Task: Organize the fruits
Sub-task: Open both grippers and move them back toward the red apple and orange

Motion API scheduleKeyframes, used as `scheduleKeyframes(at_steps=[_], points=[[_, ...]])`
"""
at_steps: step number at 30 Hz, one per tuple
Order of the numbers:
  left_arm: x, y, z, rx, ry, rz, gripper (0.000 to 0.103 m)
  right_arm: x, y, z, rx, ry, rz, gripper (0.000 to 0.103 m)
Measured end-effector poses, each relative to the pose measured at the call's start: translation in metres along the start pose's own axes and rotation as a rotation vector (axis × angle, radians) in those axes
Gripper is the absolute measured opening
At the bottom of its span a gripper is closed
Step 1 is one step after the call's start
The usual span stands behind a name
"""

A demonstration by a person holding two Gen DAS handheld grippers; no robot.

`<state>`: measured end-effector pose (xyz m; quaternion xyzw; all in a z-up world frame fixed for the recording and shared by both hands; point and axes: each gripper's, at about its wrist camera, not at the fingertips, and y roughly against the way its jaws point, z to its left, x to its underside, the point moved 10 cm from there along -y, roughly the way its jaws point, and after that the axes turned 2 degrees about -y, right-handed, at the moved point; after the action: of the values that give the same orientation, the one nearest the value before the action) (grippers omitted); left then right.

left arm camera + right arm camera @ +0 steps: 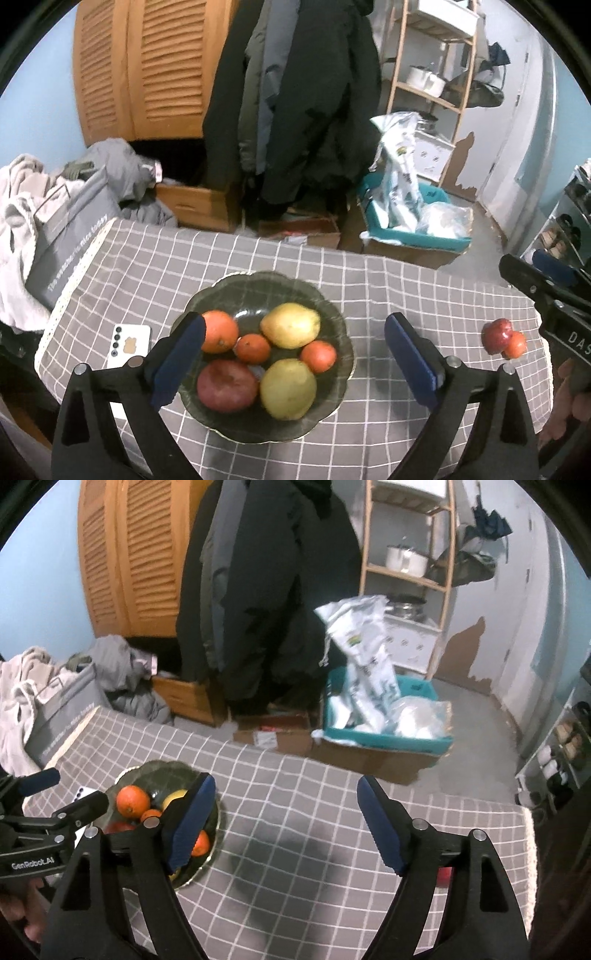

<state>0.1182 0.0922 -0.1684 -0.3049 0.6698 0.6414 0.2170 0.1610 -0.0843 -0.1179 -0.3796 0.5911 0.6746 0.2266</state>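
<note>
A dark green scalloped bowl (pixel 325 302) sits on the grey checked tablecloth and holds an orange (pixel 219 331), two small tangerines (pixel 253 347), two yellow pears (pixel 290 325) and a dark red apple (pixel 226 385). My left gripper (pixel 295 365) is open and empty, hovering just above the bowl. A red apple (pixel 496 334) and a small red fruit (pixel 515 345) lie on the cloth at the right. My right gripper (pixel 284 827) is open and empty over bare cloth, with the bowl (pixel 216 819) to its left. A bit of red (pixel 445 876) shows behind its right finger.
A white phone (pixel 129 345) lies left of the bowl. Beyond the table's far edge are hanging coats (pixel 306 96), a teal bin with bags (pixel 413 221), a wooden shelf (pixel 432 74), and piled clothes and a grey bag (pixel 66 218) at the left.
</note>
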Motion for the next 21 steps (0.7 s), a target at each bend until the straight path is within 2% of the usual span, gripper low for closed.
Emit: scheduleKeyframes(at_steps=[13, 21], points=[[-0.02, 0.025, -0.049, 0.072, -0.054, -0.073, 0.102, -0.006, 0.049, -0.063, 0.091, -0.061, -0.076, 0.081], [-0.024, 0.028, -0.082, 0.121, -0.086, -0.079, 0.102, 0.0, 0.075, -0.103, 0.158, -0.095, -0.096, 0.081]])
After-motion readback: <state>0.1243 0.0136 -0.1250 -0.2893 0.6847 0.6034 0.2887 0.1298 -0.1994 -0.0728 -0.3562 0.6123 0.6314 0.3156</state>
